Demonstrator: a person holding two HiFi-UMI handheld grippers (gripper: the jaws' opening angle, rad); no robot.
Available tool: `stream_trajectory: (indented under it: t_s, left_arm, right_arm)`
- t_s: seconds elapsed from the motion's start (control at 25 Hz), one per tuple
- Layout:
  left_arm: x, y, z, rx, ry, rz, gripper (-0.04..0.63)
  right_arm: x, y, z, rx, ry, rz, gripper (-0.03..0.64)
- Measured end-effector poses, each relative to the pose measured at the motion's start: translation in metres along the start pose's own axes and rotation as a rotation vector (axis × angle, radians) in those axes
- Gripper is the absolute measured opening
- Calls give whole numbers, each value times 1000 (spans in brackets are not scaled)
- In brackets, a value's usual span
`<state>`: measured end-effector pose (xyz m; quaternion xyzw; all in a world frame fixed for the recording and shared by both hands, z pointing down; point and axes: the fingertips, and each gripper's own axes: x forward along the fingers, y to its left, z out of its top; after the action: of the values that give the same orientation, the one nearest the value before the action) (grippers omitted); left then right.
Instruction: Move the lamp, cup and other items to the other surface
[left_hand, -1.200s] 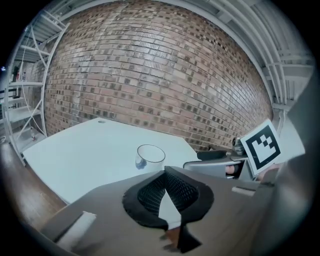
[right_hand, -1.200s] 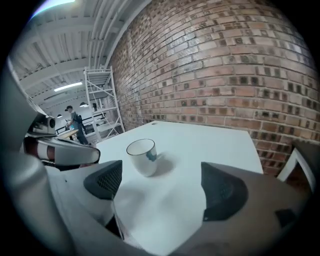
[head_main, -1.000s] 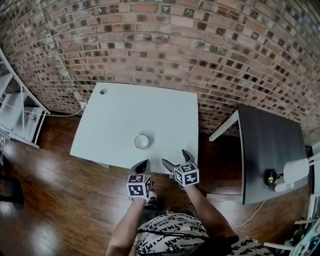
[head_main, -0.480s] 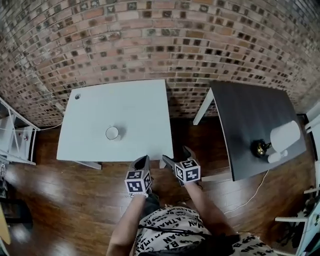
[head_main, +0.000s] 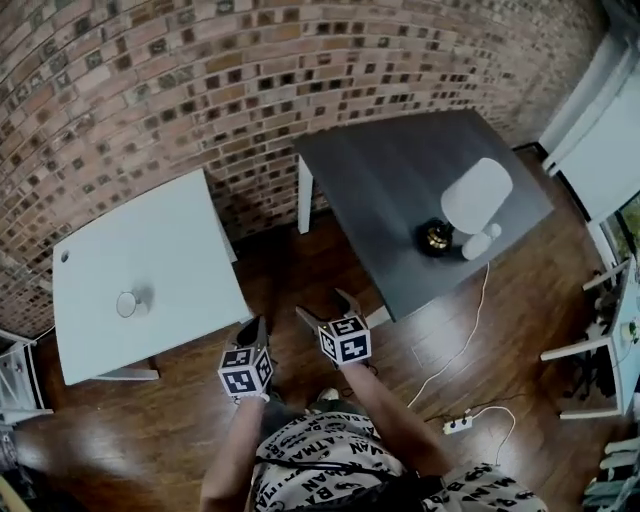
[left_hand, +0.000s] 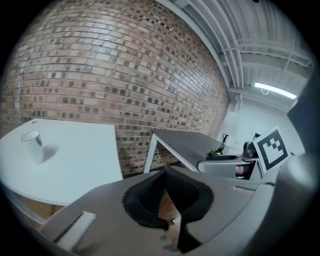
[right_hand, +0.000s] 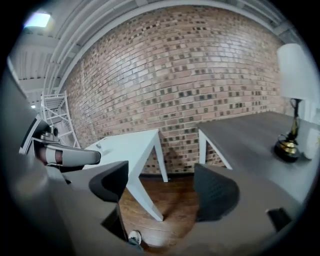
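Note:
A white cup (head_main: 127, 303) (left_hand: 32, 142) stands on the white table (head_main: 170, 250) at the left. On the dark table (head_main: 400, 190) (right_hand: 250, 145) stands the lamp, with its white shade (head_main: 477, 195) (right_hand: 295, 70) over a black and gold base (head_main: 436, 236) (right_hand: 287, 147). Both grippers hang over the wooden floor between the two tables. My left gripper (head_main: 258, 328) (left_hand: 165, 172) is shut and holds nothing. My right gripper (head_main: 327, 308) (right_hand: 165, 192) is open; its jaws have just been closing a little, with nothing between them.
A brick wall (head_main: 200, 90) runs behind both tables. A white cable (head_main: 465, 340) leads from the dark table to a power strip (head_main: 457, 424) on the floor. White frames (head_main: 600, 350) stand at the far right. A white rack (right_hand: 55, 120) stands left of the white table.
The view has swung right, so the dark table with the lamp now sits near the middle. Both grippers have left the white table's front edge and moved towards the gap between the tables.

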<state>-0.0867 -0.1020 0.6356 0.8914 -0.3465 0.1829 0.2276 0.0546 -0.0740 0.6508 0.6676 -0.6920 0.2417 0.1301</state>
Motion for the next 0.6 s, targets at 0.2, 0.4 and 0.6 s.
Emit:
stream_trajectory:
  t_s: [0.2, 0.4, 0.6]
  left_arm:
    - [50, -89, -3, 108, 31, -133, 0]
    - [93, -170, -7, 194, 87, -266, 0]
    - [140, -234, 6, 288, 121, -402, 0]
  right_arm:
    - [-55, -103, -12, 92, -50, -167, 422]
    - [-106, -203, -17, 198, -105, -342, 422]
    - [-135, -281, -4, 263, -166, -482, 383]
